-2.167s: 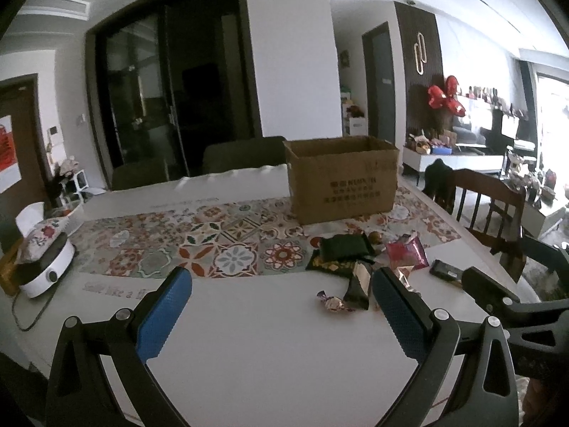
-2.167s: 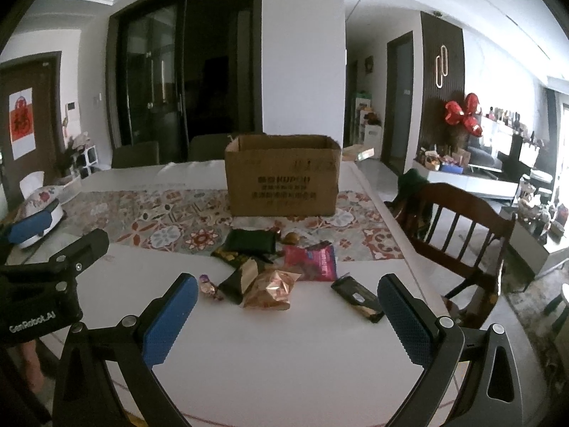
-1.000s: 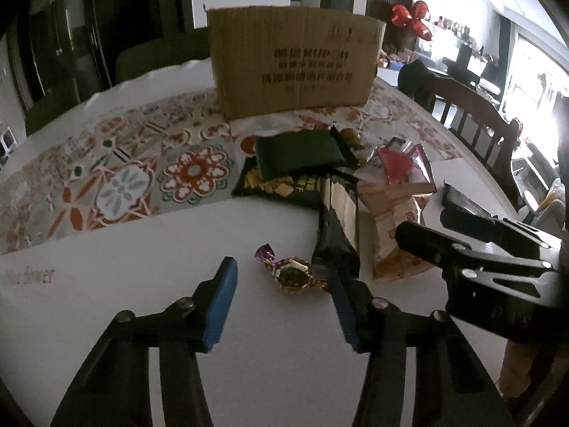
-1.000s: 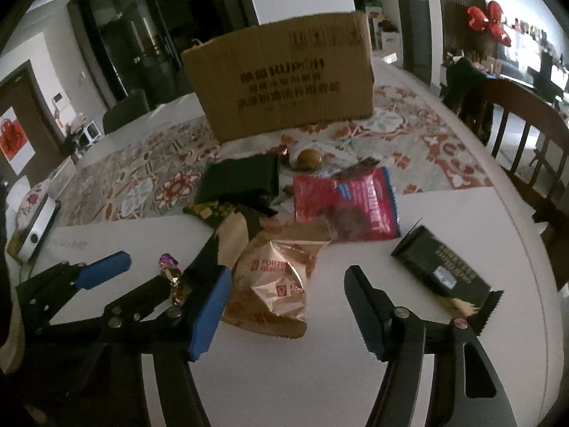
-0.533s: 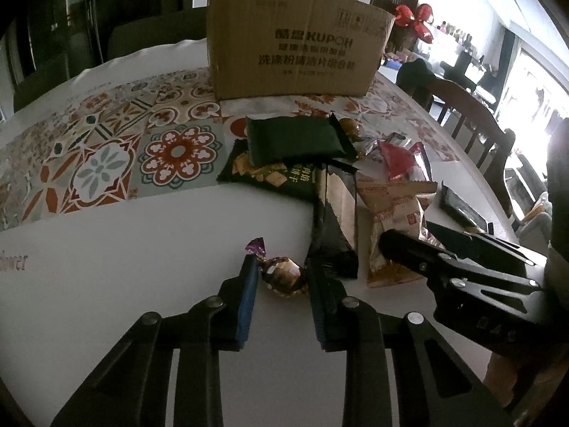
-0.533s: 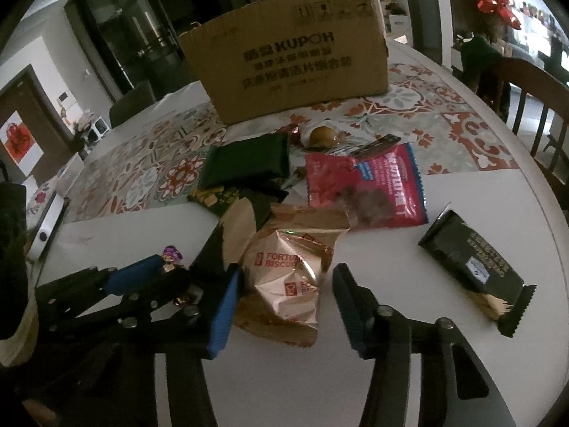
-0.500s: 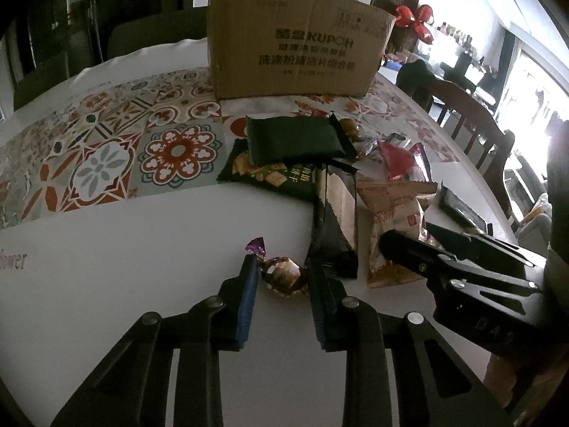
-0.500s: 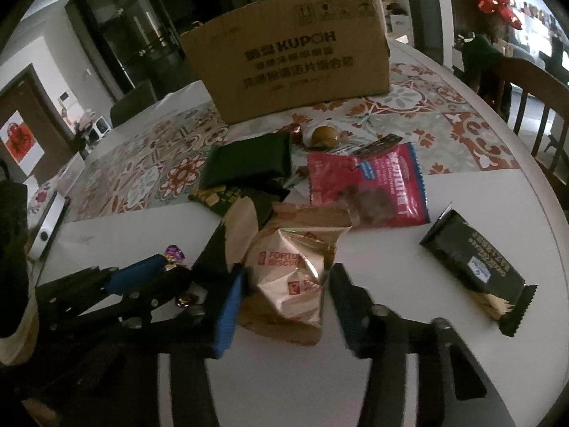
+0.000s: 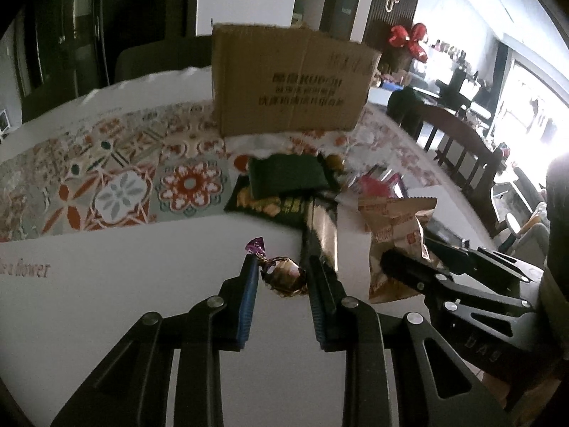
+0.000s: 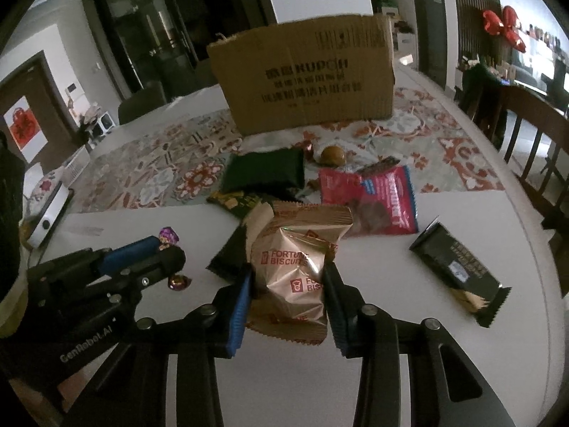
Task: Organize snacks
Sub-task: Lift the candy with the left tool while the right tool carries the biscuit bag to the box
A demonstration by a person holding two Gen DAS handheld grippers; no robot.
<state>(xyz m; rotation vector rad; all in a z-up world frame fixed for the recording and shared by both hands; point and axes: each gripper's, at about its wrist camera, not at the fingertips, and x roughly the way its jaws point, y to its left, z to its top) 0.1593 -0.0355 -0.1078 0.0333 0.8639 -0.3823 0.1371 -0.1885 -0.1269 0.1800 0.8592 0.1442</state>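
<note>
A gold candy with purple twisted ends [image 9: 284,277] sits between the blue pads of my left gripper [image 9: 282,263], which is shut on it just above the white table [image 9: 124,284]. The jaws of my right gripper [image 10: 287,277] are closing, and their pads press on both sides of a bronze "Fortune Biscuits" packet [image 10: 291,259]. From the left wrist view, that packet [image 9: 394,227] hangs at the right gripper's [image 9: 409,267] tip. The open cardboard box [image 10: 306,74] stands behind the snack pile. My left gripper [image 10: 163,249] shows at the left of the right wrist view.
A dark green packet [image 10: 265,170], a red packet [image 10: 370,199], a black bar [image 10: 458,270], a long black packet [image 10: 231,256] and a round gold ball [image 10: 332,154] lie on the table. A patterned runner [image 9: 117,185] crosses it. A wooden chair [image 10: 533,124] stands right, a white appliance [image 10: 46,213] left.
Both grippers came down to the snacks and closed: the left onto the candy, the right onto the biscuit packet. Both views have since risen slightly, with the candy carried along.
</note>
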